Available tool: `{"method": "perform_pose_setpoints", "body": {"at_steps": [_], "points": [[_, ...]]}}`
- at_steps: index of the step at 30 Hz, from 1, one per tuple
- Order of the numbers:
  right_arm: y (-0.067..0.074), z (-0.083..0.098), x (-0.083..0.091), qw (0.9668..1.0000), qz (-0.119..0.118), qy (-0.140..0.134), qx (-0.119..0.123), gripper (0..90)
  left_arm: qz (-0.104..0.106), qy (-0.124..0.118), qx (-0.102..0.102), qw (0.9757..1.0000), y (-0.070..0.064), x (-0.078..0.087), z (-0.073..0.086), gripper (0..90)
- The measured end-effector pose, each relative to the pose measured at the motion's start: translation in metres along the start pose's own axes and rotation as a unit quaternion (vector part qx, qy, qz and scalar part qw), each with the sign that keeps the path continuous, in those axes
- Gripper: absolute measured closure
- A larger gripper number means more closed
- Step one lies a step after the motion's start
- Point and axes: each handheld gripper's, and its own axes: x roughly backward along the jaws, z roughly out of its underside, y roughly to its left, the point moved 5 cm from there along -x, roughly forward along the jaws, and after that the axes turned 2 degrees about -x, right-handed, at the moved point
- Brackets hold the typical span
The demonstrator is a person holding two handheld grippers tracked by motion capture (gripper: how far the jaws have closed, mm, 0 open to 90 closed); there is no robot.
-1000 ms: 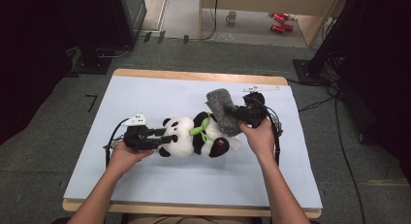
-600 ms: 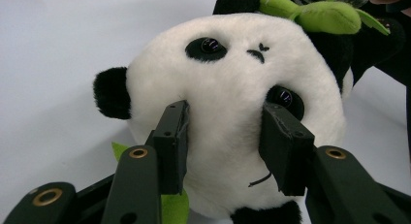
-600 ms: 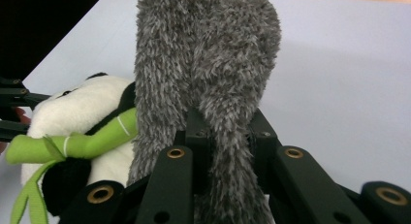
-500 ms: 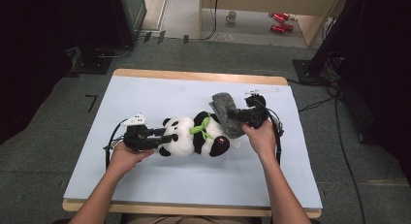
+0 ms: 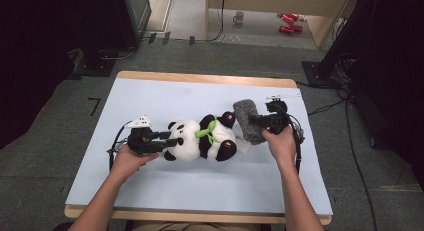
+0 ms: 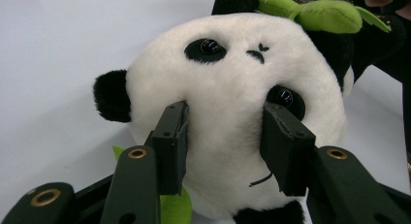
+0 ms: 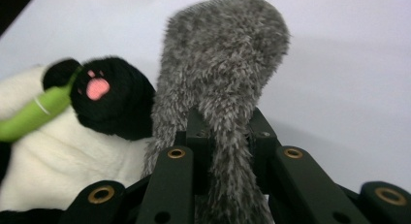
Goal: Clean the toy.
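Lowering the grey fur piece [image 5: 248, 122] toward the counter [image 5: 150, 96] since the earlier frame, your right gripper [image 5: 262, 122] kept its fingers clamped on it, while your left gripper [image 5: 167, 139] pinched the head of the panda [image 5: 200, 142] lying mid-counter.

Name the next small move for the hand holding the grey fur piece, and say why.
Probably ease the grey furry cloth leftward over the plush panda's black foot. The right hand-held gripper pinches it, just beside the foot, while the left hand-held gripper steadies the panda's white head.
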Motion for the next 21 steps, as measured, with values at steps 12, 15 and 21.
{"method": "perform_pose_setpoints", "body": {"at_steps": [12, 15, 21], "points": [[0.067, -0.013, 0.016, 0.9904, -0.114, -0.036, 0.068, 77.2, -0.002, 0.000, 0.001, 1.0000, 0.000, 0.000, 0.000, 54.2], [0.082, -0.007, 0.002, 0.9856, -0.143, -0.015, 0.089, 77.1, -0.001, 0.002, 0.001, 1.0000, 0.000, 0.000, 0.001, 54.0], [0.087, 0.009, -0.025, 0.9843, -0.136, 0.029, 0.108, 76.5, -0.002, 0.004, 0.000, 1.0000, -0.001, 0.000, 0.001, 53.7]]}}
